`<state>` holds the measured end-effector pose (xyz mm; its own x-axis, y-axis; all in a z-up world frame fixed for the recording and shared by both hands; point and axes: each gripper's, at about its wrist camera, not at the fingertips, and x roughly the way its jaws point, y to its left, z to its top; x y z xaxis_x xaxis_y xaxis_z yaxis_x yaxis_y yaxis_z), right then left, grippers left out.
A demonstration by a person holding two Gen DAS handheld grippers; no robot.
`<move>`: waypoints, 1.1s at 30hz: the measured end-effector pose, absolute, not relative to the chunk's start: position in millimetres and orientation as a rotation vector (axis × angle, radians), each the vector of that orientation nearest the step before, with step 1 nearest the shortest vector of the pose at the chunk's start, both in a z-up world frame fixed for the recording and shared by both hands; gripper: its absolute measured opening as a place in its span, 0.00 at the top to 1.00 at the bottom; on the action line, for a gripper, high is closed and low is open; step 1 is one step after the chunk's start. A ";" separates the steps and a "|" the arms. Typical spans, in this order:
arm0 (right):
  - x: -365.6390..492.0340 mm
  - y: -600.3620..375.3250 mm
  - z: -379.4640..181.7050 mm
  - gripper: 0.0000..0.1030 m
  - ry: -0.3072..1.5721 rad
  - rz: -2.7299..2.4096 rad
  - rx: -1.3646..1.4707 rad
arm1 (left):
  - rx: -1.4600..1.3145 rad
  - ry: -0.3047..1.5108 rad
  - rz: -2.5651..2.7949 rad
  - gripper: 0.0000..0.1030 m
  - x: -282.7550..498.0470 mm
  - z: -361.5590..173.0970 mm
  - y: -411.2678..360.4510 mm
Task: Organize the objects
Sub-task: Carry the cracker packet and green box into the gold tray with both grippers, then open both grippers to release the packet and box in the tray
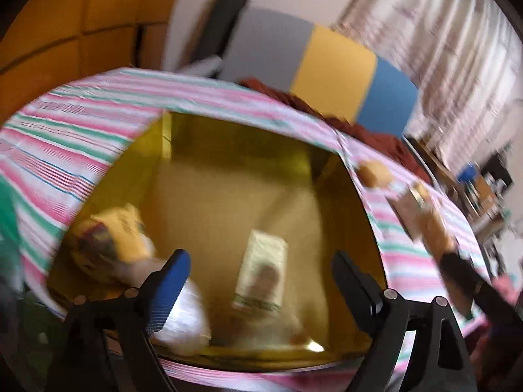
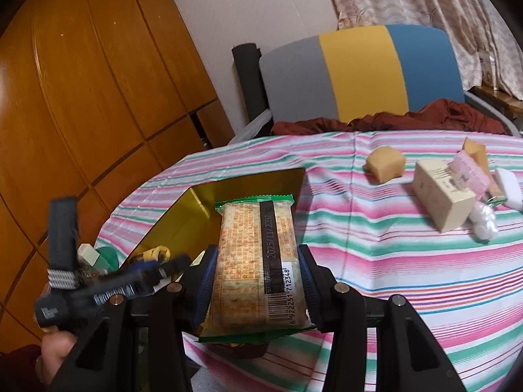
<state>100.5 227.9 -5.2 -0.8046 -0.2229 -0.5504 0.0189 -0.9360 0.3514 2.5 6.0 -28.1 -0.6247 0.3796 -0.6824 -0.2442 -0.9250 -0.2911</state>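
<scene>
My left gripper (image 1: 260,258) stands open over a gold-lined box (image 1: 228,137) on the striped tablecloth, with nothing between its fingers. Inside the box lie a small pale packet (image 1: 261,271), a yellow packet (image 1: 114,241) at the left and a white bag (image 1: 186,320) near the front wall. This view is blurred. My right gripper (image 2: 256,254) is shut on a green-edged cracker packet (image 2: 251,245), held lengthwise above the near right corner of the same box (image 2: 261,179). A hand (image 2: 55,349) grips the other tool at the lower left.
To the right on the striped cloth (image 2: 392,261) lie a tan block (image 2: 385,163), a cream box (image 2: 441,196), a pink packet (image 2: 467,170), a white piece (image 2: 508,186) and clear wrap (image 2: 483,222). Behind stand a grey-yellow-blue chair (image 2: 359,72) and, at the left, wooden cabinets (image 2: 81,98).
</scene>
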 end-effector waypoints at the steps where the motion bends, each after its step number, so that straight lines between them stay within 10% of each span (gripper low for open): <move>1: 97.9 225.3 -6.3 0.54 -0.498 -2.813 0.938 | -1.105 -0.257 2.579 0.10 2.4 -23.6 -0.2; 12: 65.9 181.5 -22.6 0.54 -0.327 -2.762 1.115 | -1.028 -0.528 2.805 0.00 -0.6 -4.6 -62.4; 33: 61.7 180.1 -19.9 0.52 -0.361 -2.793 1.109 | -1.065 -0.480 2.782 0.00 1.0 -9.8 -49.5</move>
<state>61.7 180.1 -19.9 -0.7260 -0.1928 -0.6602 0.0188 -0.9651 0.2612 1.0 -49.5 -9.8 -0.7442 0.2261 -0.6285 -0.0023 -0.9418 -0.3361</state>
